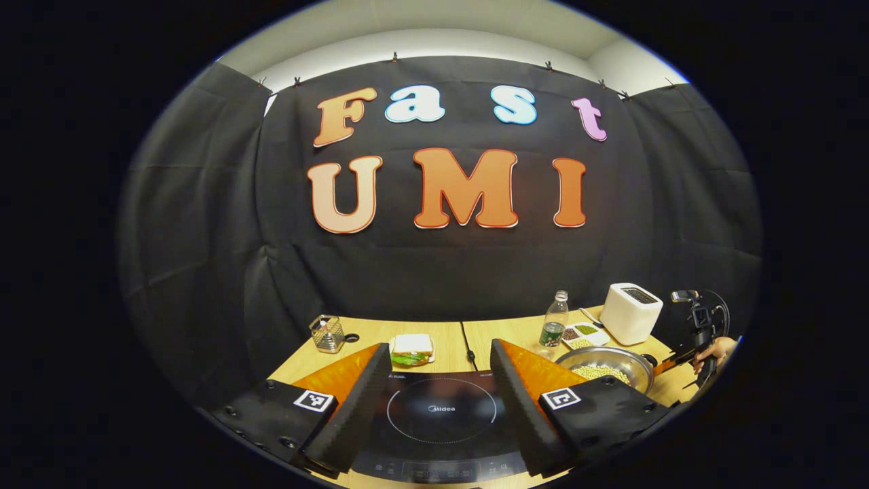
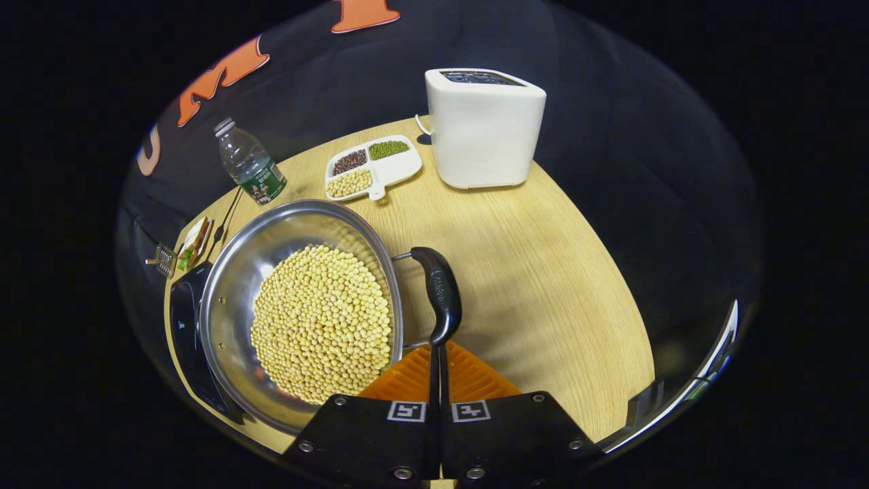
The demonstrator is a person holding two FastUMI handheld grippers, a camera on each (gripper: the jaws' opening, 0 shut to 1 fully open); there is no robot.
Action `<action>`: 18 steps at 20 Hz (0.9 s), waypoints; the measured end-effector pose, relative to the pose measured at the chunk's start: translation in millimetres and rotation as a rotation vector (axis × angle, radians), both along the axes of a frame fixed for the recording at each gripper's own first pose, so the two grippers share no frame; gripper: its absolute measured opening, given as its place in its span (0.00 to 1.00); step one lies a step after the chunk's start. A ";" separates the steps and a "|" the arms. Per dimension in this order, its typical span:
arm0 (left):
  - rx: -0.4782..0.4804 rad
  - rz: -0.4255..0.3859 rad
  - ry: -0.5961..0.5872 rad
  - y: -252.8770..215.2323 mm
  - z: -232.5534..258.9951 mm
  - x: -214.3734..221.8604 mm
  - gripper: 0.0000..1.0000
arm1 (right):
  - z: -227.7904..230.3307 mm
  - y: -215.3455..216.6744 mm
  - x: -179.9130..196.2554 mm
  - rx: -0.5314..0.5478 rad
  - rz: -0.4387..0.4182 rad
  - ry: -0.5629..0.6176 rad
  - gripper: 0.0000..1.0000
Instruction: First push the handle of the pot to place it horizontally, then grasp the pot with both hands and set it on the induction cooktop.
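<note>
Left tongs (image 1: 434, 401): spread wide, nothing between fingers, hovering over induction cooktop (image 1: 441, 421) on bench (image 1: 380, 333).
Right tongs (image 2: 436, 353): pressed together, tips at end of pot handle (image 2: 440, 293); grip on it not apparent.
Pot (image 2: 271, 238): steel, full of pale beans (image 2: 322, 322), on bench just beside cooktop.
Behind pot: divided dish (image 2: 373, 166), water bottle (image 2: 250, 163), white toaster (image 2: 484, 129).
Far bench edge: sandwich (image 1: 412, 348), wire basket (image 1: 327, 333).

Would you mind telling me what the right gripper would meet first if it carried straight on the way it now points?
Most likely the pot's black handle. The right gripper, fingers closed together, points at the handle's near end, which sits just beyond the fingertips. Whether they already touch is unclear. The pot of beans lies to the side.
</note>
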State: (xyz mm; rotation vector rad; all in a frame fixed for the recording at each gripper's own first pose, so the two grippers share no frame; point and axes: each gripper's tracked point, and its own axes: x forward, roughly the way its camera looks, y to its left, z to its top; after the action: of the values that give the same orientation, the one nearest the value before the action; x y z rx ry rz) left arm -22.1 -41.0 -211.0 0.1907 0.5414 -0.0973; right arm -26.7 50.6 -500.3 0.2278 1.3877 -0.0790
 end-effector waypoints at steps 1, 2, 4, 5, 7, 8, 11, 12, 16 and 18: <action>-0.007 -0.001 0.010 -1.0 -4.0 -0.5 0.95 | -3.0 -1.8 4.5 -0.005 0.000 -0.005 0.00; -0.024 0.004 0.018 -3.5 -8.5 -1.0 0.95 | -5.9 -3.8 7.2 -0.009 -0.003 -0.006 0.00; -0.057 0.004 0.042 -9.5 -19.2 -1.7 0.95 | -8.0 -5.3 10.0 -0.003 -0.011 -0.002 0.00; -0.071 0.006 0.061 -11.6 -26.1 -3.1 0.99 | -9.0 -7.5 12.6 -0.006 -0.015 -0.010 0.00; -0.088 0.012 0.099 -15.4 -39.1 -4.7 0.95 | -4.8 -8.4 12.7 0.010 -0.026 -0.017 0.00; -0.091 0.011 0.112 -18.1 -45.2 -4.2 0.99 | -0.1 -5.9 14.5 0.041 -0.045 -0.018 0.00; -0.094 0.002 0.161 -28.4 -64.3 -3.5 0.96 | 18.2 -14.7 21.3 0.089 -0.080 -0.054 0.00; -0.097 -0.006 0.177 -33.7 -69.8 -3.2 0.92 | 27.2 -19.3 26.4 0.095 -0.086 -0.079 0.01; -0.095 -0.039 0.260 -58.7 -99.5 -8.0 0.96 | 51.9 -9.1 41.4 0.133 -0.053 -0.156 0.19; -0.109 -0.053 0.312 -75.4 -119.2 -12.1 0.96 | 55.4 4.1 42.2 0.136 -0.001 -0.166 0.35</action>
State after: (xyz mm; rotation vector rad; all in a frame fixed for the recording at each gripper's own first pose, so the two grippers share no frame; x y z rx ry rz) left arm -34.2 -116.3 -330.2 0.0835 0.8401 -0.2100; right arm 15.5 54.6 -444.9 0.3405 1.2283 0.0335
